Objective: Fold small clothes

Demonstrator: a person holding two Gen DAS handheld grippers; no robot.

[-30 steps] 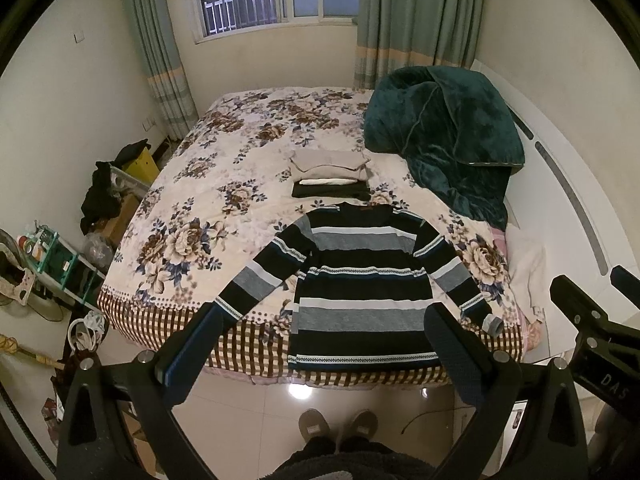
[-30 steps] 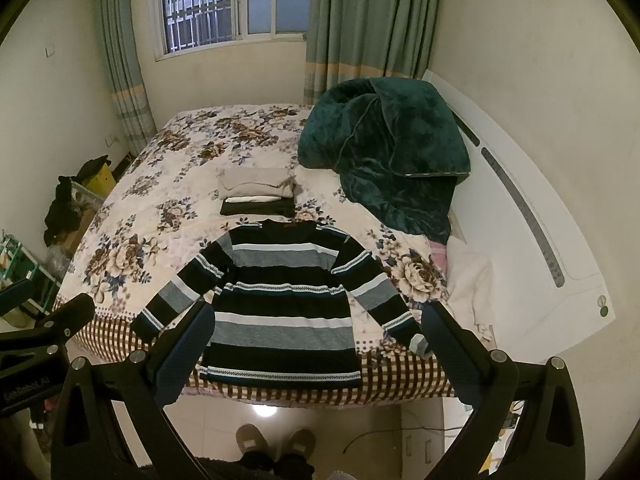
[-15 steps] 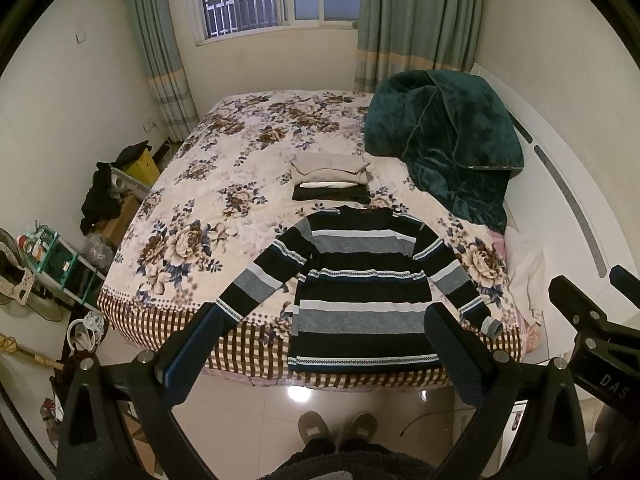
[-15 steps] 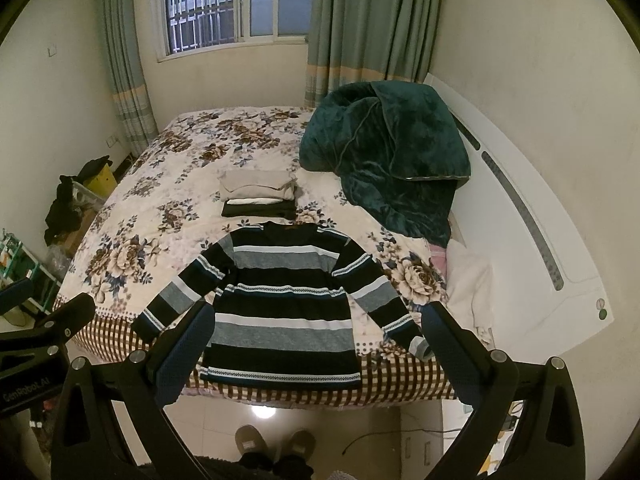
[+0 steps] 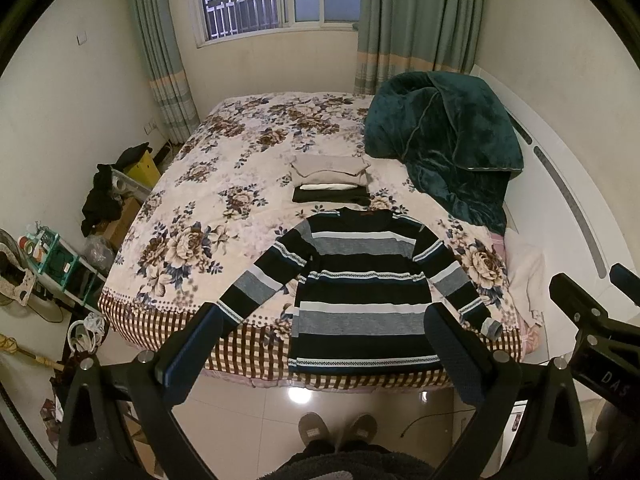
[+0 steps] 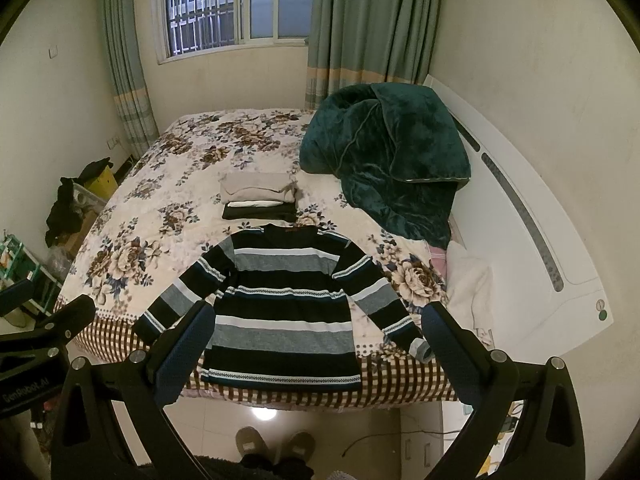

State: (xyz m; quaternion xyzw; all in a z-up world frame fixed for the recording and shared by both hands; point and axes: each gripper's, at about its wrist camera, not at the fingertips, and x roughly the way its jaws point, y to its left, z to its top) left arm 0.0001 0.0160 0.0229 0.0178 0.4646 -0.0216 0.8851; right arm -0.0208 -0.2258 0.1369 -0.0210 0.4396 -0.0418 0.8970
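My slippers [image 5: 338, 432] stand on the glossy floor tiles [image 6: 360, 432] at 6 o'clock, just short of the bed's near edge. Both sets of fingers hang over that strip of floor, spread wide and holding nothing: the left gripper [image 5: 320, 344] and the right gripper [image 6: 316, 340] each frame the sweater's hem between their blue pads. The striped sweater [image 5: 360, 300] lies flat at the foot of the bed [image 5: 200, 208], at 12 o'clock from both pairs of fingers, hem draped slightly over the checked border, sleeves angled out toward 10 and 2 o'clock. Its right cuff [image 6: 422, 349] sits just beside my right-hand pad. Beyond the collar, a stack of folded clothes [image 5: 330, 180] sits mid-bed. At 1 o'clock a heaped green blanket [image 6: 384, 160] crowds the headboard side; the floral cover toward 11 o'clock lies open. Clutter lines the wall at 9 o'clock.
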